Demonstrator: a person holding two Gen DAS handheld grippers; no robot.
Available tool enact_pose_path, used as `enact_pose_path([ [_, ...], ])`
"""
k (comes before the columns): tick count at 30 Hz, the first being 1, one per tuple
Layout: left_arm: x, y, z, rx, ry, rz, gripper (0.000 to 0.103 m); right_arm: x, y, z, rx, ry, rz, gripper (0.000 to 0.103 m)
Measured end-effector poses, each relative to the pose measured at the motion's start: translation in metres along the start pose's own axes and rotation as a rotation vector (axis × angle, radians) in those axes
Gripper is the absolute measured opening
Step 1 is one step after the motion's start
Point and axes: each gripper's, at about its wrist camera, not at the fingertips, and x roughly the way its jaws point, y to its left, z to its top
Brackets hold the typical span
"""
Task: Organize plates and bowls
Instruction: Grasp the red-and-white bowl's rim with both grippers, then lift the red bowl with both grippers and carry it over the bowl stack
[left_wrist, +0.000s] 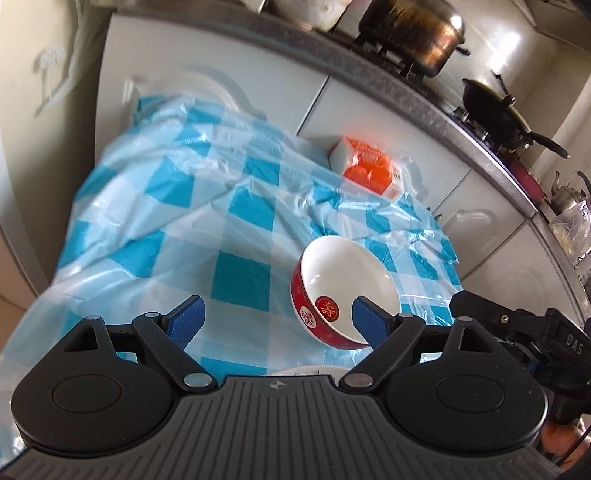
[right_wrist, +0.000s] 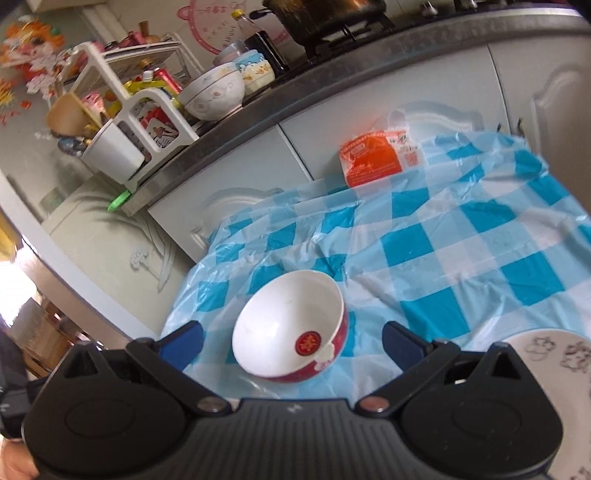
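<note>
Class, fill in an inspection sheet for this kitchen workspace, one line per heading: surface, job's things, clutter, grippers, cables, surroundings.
Surface: table under a wrinkled blue-and-white checked plastic cloth.
Job's things: red-and-white bowl upright and empty on the cloth; patterned white plate at the right edge of the right wrist view.
Clutter: orange-and-white packet at the far side of the table.
Grippers: left gripper open, holding nothing; right gripper open, fingers either side of the bowl, contact not clear.
Cables: nothing seen.
Surroundings: white cabinets, counter with metal pot, black wok, patterned bowls, utensil rack.
</note>
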Motion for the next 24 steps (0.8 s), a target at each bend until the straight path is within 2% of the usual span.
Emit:
enact_pose_path([
  [6, 0.032, 0.0, 0.014, -0.013, 0.061, -0.023, 0.103, 0.023, -0.015, 0.011, 0.113, 0.042, 0.046, 0.093],
  [8, 0.04, 0.0, 0.018, -0.027, 0.081, -0.032, 0.099, 0.029, -0.019, 0.012, 0.145, 0.056, 0.055, 0.089],
  [10, 0.05, -0.002, 0.021, -0.036, 0.098, -0.027, 0.087, 0.036, -0.024, 0.013, 0.174, 0.072, 0.069, 0.084],
  [11, 0.054, -0.003, 0.021, -0.037, 0.107, -0.036, 0.085, 0.039, -0.025, 0.012, 0.183, 0.079, 0.076, 0.082],
  [13, 0.063, -0.005, 0.022, -0.048, 0.129, -0.05, 0.071, 0.044, -0.027, 0.012, 0.2, 0.091, 0.093, 0.082],
  [17, 0.077, -0.011, 0.021, -0.035, 0.16, -0.051, 0.052, 0.049, -0.031, 0.011, 0.227, 0.101, 0.097, 0.081],
  [18, 0.081, -0.011, 0.021, -0.041, 0.168, -0.053, 0.042, 0.05, -0.032, 0.012, 0.23, 0.103, 0.099, 0.081],
  [19, 0.084, -0.012, 0.021, -0.049, 0.177, -0.055, 0.037, 0.051, -0.033, 0.011, 0.234, 0.105, 0.1, 0.082],
  [22, 0.09, -0.011, 0.02, -0.061, 0.188, -0.07, 0.027, 0.053, -0.034, 0.011, 0.237, 0.106, 0.106, 0.083],
  [24, 0.091, -0.013, 0.019, -0.055, 0.183, -0.066, 0.026, 0.053, -0.034, 0.011, 0.238, 0.104, 0.116, 0.085],
])
